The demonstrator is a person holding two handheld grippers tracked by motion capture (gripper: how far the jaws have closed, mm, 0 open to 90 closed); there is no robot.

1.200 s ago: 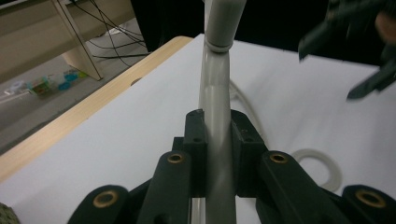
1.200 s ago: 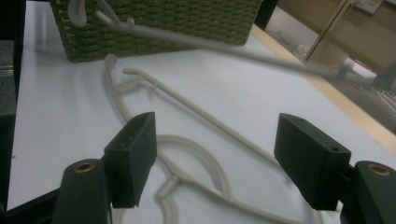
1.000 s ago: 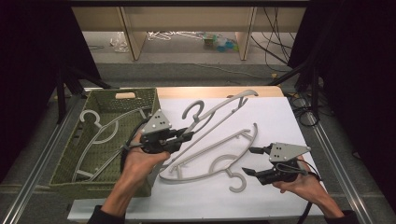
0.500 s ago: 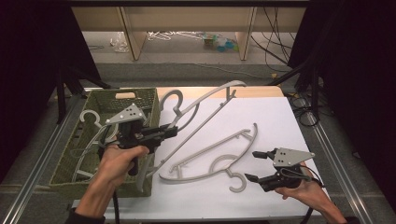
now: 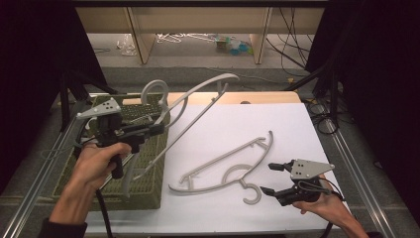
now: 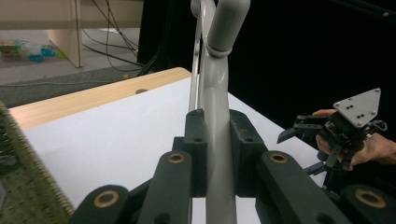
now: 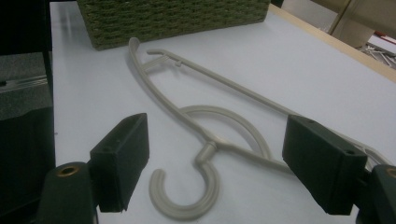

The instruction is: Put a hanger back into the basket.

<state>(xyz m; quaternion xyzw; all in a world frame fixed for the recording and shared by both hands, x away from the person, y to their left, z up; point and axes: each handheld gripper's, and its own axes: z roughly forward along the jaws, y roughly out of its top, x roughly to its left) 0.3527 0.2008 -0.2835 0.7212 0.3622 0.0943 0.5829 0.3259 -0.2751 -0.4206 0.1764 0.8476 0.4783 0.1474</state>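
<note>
The left gripper (image 5: pixel 148 130) is clamped on the neck of a grey plastic coat hanger (image 5: pixel 198 106), held lifted and tilted above the olive woven basket (image 5: pixel 148 191) — its lower end over the basket. The left hand (image 5: pixel 99 161) wraps the grip. Right of the basket, the right gripper (image 5: pixel 270 178) stands wide open — its jaws either side of the hook of a second grey plastic hanger (image 5: pixel 225 166) lying flat on the white tabletop (image 5: pixel 297 129).

Bright tabletop, dark surroundings, soft focus
</note>
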